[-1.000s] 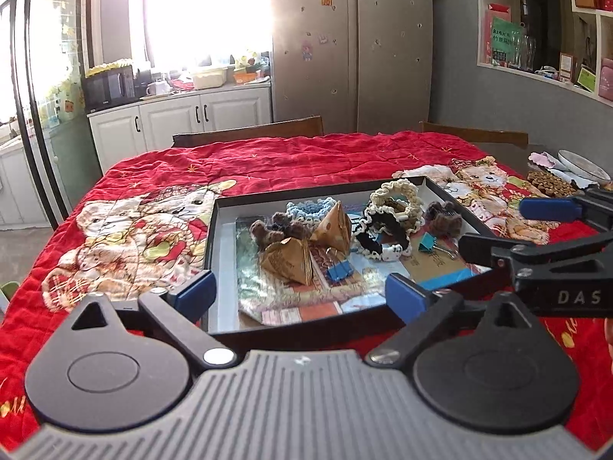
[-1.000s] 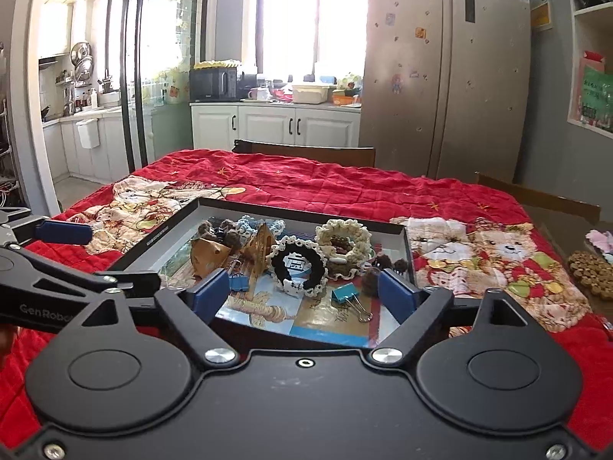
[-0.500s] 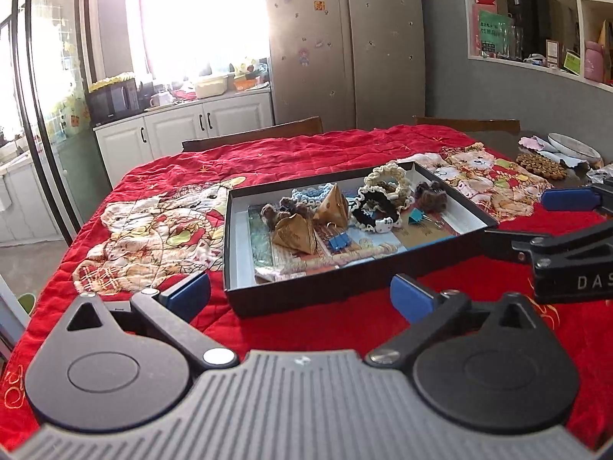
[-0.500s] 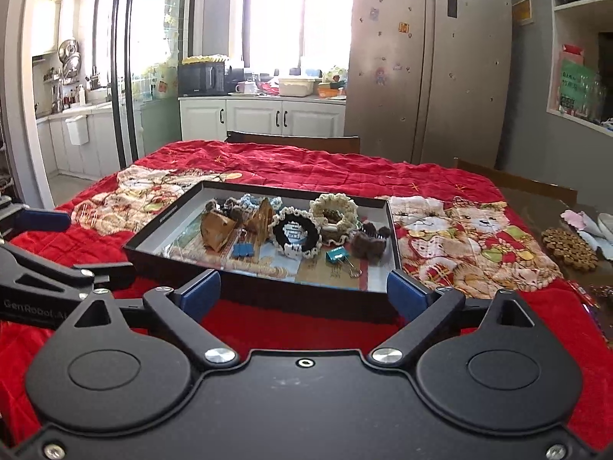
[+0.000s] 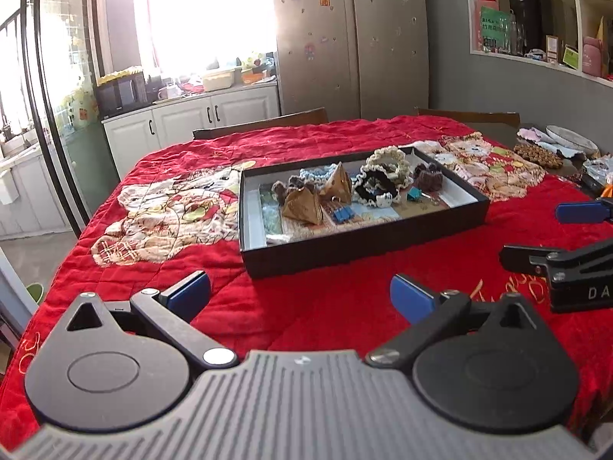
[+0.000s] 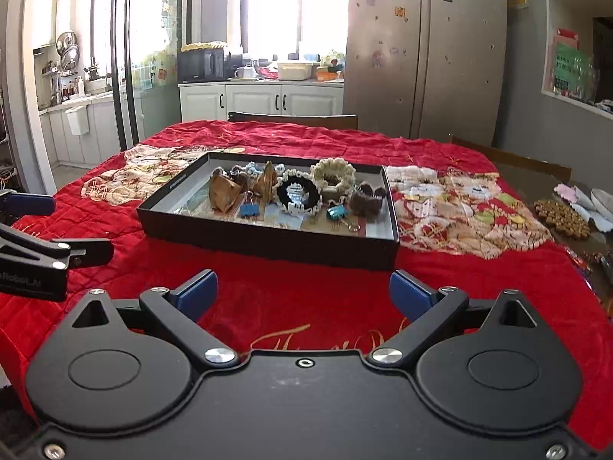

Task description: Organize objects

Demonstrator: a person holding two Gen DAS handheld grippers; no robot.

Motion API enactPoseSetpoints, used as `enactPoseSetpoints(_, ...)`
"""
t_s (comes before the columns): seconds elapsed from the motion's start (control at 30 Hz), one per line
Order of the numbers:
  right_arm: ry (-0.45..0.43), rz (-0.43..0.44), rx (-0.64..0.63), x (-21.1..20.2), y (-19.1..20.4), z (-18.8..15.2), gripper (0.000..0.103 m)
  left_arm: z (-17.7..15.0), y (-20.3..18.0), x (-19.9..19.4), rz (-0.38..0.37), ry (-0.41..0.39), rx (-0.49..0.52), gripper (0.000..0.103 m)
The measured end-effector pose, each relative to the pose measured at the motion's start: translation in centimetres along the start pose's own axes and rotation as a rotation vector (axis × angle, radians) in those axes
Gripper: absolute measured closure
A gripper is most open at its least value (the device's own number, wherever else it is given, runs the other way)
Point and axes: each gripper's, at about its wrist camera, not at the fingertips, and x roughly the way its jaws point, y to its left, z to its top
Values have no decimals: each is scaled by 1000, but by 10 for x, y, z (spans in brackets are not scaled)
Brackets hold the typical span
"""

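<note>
tray [image 6: 268,243] mid-table on red quilt [image 6: 306,306], holding scrunchies [image 6: 299,191], clips [image 6: 249,210], paper cones [image 6: 224,193] | all light; scrunchies soft, pinch the band; clips stiff, slippery, grip the body | left gripper [image 5: 300,295] spread, empty, near of tray | right gripper [image 6: 302,293] spread, empty

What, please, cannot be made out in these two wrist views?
- Box floor: in both views, largely covered by scrunchies, pouches and clips.
- Right hand-held gripper: left view, cut off by the right edge.
- Plate: left view, far and partly hidden; contents unclear.
- Shelf items: left view, too small to identify.
</note>
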Motion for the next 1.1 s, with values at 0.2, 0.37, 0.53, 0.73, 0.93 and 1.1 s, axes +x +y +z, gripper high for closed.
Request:
enactPoseSetpoints(0.2,16,0,1,-4,1,-9,6,-9,-1,-5,2,7,-11,0)
enactPoseSetpoints(0.37,24,5,-1,-5,3,-13,6,-12,-3,-4,-1,18,-11,0)
enactPoseSetpoints(0.53,24,3,17,-6,0,-14,5,-14,-2,-2,4,29,-17,0)
enactPoseSetpoints(0.73,37,6,28,-4,-2,-16,5,-17,-2,0,1,39,-23,0)
enactPoseSetpoints(0.93,38,0,33,-4,-3,-17,5,-18,-5,1,0,42,-18,0)
enactPoseSetpoints(1.1,45,3,39,-3,-3,-18,4,-18,-5,1,-3,45,-21,0)
